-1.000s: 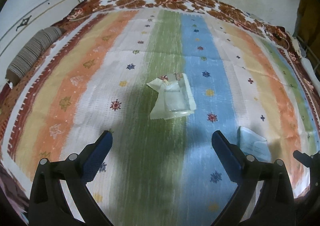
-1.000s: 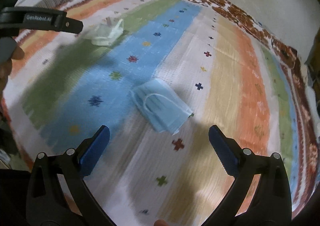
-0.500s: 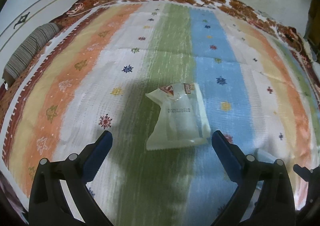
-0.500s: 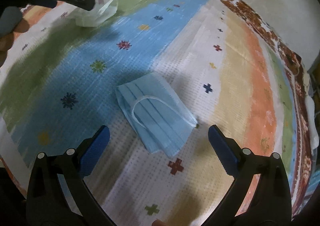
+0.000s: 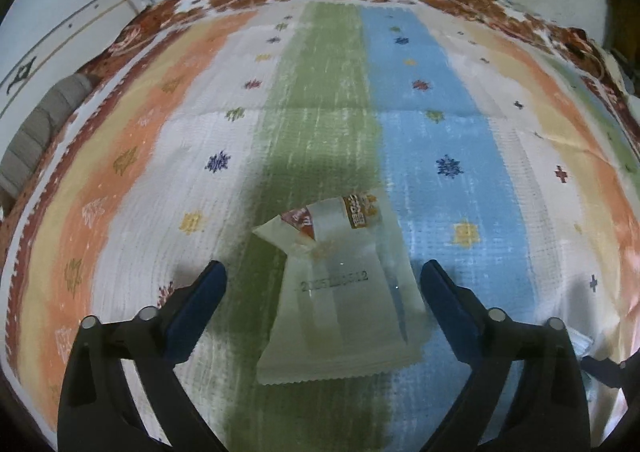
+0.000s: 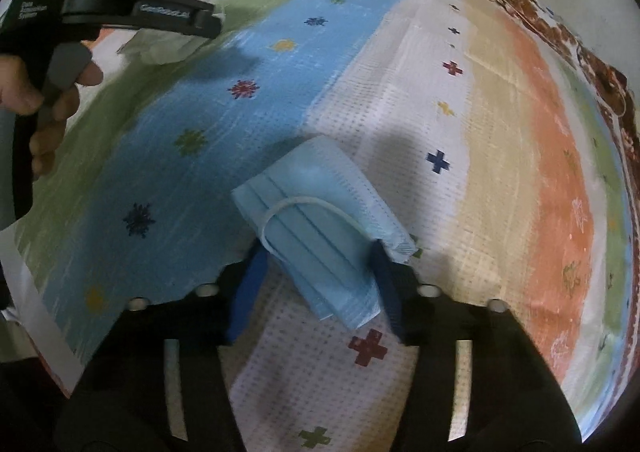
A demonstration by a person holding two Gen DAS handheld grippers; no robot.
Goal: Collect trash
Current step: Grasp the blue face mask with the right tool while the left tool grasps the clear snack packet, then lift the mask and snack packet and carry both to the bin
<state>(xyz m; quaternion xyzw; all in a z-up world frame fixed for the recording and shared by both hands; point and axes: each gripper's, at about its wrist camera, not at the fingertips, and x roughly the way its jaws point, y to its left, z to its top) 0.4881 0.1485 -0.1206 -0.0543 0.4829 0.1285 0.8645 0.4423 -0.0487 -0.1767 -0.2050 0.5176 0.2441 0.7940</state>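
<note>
The right gripper [image 6: 320,276] is closing its jaws around the soft, light face mask [image 6: 320,236] on the striped bedspread [image 6: 500,132]; pinch its folded body. The left gripper [image 5: 324,280], closing but not yet touching, straddles a flimsy, slippery plastic wrapper [image 5: 340,300].

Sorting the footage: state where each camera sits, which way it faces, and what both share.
Left wrist: on the left tool, aimed down at a clear snack wrapper between its closing fingers.
Right wrist: on the right tool, aimed down at a blue face mask between its closing fingers; a hand shows.
Shared: striped bedspread, wrapper, left tool.
</note>
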